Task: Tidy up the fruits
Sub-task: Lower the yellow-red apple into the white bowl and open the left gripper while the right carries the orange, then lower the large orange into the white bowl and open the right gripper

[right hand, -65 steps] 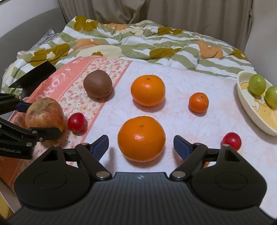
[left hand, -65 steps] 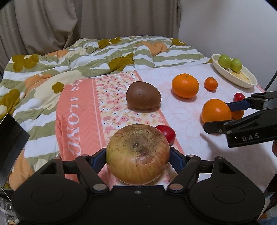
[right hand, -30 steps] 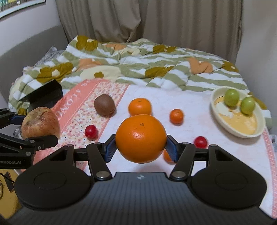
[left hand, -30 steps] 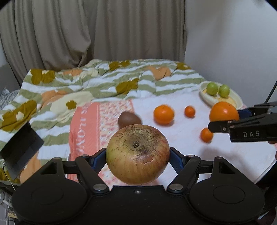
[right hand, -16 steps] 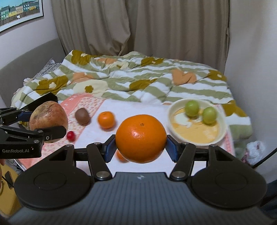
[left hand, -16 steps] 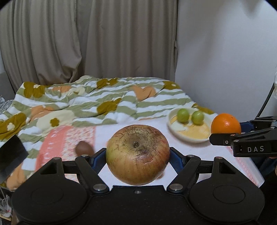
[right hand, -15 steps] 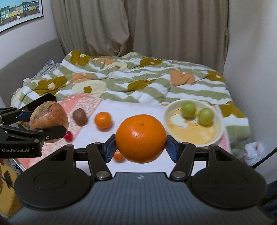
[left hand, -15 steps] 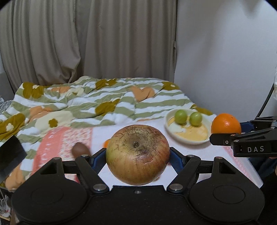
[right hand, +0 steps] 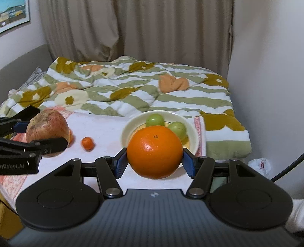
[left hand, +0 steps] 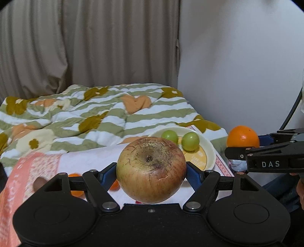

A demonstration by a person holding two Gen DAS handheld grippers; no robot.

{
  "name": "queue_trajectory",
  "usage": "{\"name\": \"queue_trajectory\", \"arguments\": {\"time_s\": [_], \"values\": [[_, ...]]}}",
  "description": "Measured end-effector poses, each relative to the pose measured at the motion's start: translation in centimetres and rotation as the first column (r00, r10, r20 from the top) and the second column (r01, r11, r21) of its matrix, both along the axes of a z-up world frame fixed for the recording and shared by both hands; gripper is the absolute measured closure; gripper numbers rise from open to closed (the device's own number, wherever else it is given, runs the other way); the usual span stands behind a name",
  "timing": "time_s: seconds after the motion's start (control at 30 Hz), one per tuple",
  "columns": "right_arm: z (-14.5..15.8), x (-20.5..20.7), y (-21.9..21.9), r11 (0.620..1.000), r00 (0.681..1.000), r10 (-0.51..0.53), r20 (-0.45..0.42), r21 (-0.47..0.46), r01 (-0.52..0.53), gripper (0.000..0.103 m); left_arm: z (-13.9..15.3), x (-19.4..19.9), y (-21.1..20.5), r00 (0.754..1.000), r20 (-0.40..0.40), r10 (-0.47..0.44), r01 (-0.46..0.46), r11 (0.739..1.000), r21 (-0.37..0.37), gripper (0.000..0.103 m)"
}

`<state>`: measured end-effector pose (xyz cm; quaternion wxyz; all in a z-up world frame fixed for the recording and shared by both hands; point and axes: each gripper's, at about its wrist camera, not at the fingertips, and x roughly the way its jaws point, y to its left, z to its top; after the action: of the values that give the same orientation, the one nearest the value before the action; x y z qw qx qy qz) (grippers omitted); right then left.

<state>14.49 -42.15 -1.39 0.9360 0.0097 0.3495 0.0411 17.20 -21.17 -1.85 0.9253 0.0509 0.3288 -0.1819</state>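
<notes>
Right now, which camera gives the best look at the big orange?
The right wrist view: the big orange fills the center, gripped between the right gripper's blue pads. The left wrist view shows it only small at the right edge, partly hidden behind a gripper finger.

Beige curtains (right hand: pixel 133 28) hang across the back wall; plain white wall (left hand: pixel 237 66) on the right. Framed picture (right hand: pixel 13 13) upper left, w/ a grey headboard (right hand: pixel 20 60) below it. Bed w/ green-striped flowered blanket (right hand: pixel 133 91). White plastic bag (right hand: pixel 259 165) on floor by right wall. Dim indoor light.
</notes>
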Motion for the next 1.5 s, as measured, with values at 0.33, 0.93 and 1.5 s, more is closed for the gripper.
{"name": "queue_trajectory", "arguments": {"time_s": [0.33,0.93,1.5], "values": [[-1.8,5.0,-3.8,0.993,0.992,-0.115,-0.042,0.028,0.117,0.028,-3.3,7.1,-4.3,0.994,-0.06,-0.097,0.1,0.993,0.058,0.024],[-5.5,9.0,-6.3,0.967,0.959,-0.245,-0.14,0.038,0.252,0.028,-10.6,13.5,-8.6,0.962,-0.192,-0.195,0.229,0.958,0.173,0.024],[-4.9,9.0,-5.7,0.972,0.965,-0.229,-0.131,0.023,0.234,0.028,-6.5,11.9,-6.2,0.98,-0.091,-0.176,0.188,0.973,0.138,0.0]]}}
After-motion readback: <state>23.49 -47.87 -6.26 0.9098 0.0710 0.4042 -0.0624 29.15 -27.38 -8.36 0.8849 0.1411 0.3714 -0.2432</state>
